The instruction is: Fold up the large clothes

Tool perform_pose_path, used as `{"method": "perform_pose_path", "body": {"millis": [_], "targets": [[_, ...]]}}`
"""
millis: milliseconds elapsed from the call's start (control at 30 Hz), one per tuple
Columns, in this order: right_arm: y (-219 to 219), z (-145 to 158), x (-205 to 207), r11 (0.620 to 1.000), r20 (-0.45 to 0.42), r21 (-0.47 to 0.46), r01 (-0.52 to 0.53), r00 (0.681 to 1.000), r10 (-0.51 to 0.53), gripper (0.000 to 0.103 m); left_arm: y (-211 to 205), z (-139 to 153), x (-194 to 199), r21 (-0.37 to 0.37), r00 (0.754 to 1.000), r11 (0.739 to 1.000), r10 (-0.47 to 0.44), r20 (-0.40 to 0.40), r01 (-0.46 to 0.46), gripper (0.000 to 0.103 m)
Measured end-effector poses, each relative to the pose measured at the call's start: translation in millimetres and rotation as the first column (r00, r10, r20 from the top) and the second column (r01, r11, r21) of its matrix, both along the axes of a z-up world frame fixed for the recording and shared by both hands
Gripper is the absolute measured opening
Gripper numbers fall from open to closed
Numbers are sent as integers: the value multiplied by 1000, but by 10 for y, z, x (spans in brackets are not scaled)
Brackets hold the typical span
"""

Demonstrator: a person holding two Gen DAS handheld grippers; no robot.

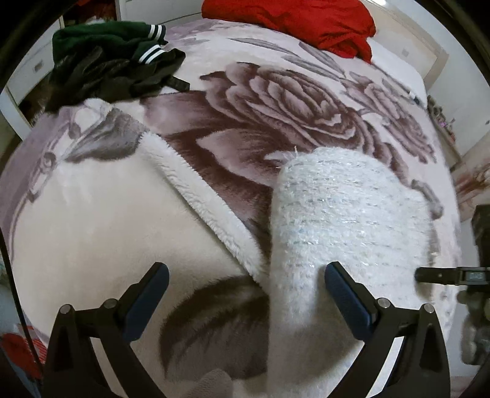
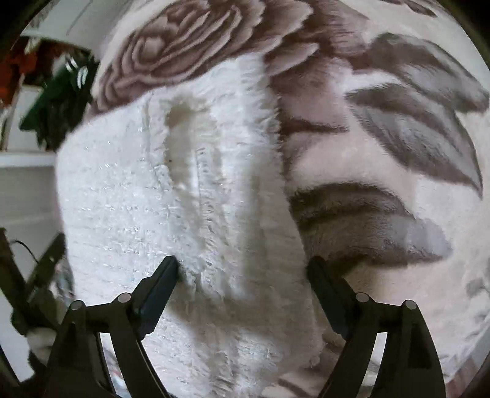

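Left wrist: left gripper (image 1: 246, 295) hanging wide open, gripping nothing, over the white fuzzy sweater (image 1: 343, 220) lying on the floral blanket (image 1: 275, 101); green jacket (image 1: 107, 61) and red garment (image 1: 291, 21) sitting near the bed's far edge. Right wrist: right gripper (image 2: 243, 269) gaping, empty, straddling the sweater's (image 2: 147, 196) fluffy edge.

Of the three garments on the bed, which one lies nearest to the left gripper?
The white fuzzy knit, right at the left gripper. The green jacket and the red garment lie far off.
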State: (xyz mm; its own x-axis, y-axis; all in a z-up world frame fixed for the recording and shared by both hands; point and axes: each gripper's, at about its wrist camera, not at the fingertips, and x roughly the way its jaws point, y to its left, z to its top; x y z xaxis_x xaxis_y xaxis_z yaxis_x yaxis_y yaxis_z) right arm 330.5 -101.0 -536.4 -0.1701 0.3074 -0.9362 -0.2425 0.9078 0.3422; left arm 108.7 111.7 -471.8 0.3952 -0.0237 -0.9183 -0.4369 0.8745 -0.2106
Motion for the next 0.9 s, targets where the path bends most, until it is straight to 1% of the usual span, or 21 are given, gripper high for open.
{"method": "perform_pose_path", "body": {"millis": [33,67,100,133,167,200,233,267,300,367,433,467,500,567,700,800,900], "targets": [[-41,-17,-6,1000,1,24,4,1000,-4,90,22,-2,-24,-43,1000,999,7,11,-7,103],[-110,-104,-6,996,-30,85,22,999,-19,90,38,-22,-32,-83,1000,996,10,19,-8,103],[-176,-206,3,989,-75,141,47,997,-37,92,50,-68,-37,-141,1000,990,12,28,-8,103],[-229,-325,11,977,-127,199,76,991,-51,94,56,-148,-37,-210,1000,978,13,27,-7,103],[-273,-445,30,964,-170,247,102,984,-60,98,59,-240,-35,-289,999,957,15,30,-6,103],[-295,-528,48,954,-196,277,113,979,-59,100,60,-293,-30,-342,999,940,18,37,-4,103],[-304,-610,64,943,-226,311,120,973,-49,101,72,-384,-30,-422,998,907,31,48,-8,103],[-308,-722,85,923,-277,359,137,960,-35,103,86,-449,-22,-471,998,882,43,52,-13,103],[-300,-782,97,911,-307,386,147,951,-23,103,93,-533,-14,-526,997,850,56,55,-19,103],[-266,-905,125,882,-361,443,161,932,11,103,79,-628,33,-569,996,822,57,63,-11,103],[-243,-965,140,860,-395,479,177,918,31,103,57,-655,94,-584,996,812,48,77,7,103],[-226,-982,148,850,-408,494,182,912,42,103,38,-651,136,-584,995,811,41,89,19,102],[-205,-985,150,843,-417,506,181,907,56,103,32,-632,164,-579,995,815,35,96,27,102],[-174,-972,140,836,-423,520,174,903,75,103,-22,-578,267,-544,995,837,1,102,55,101],[-146,-956,94,827,-432,534,178,898,86,103,-40,-551,349,-510,994,856,-43,97,86,101],[-200,-941,72,823,-439,533,196,896,71,103,-31,-558,394,-488,992,866,-73,98,112,101],[-292,-906,49,810,-443,537,236,896,33,103,-12,-583,386,-486,992,866,-82,95,118,101]]}}
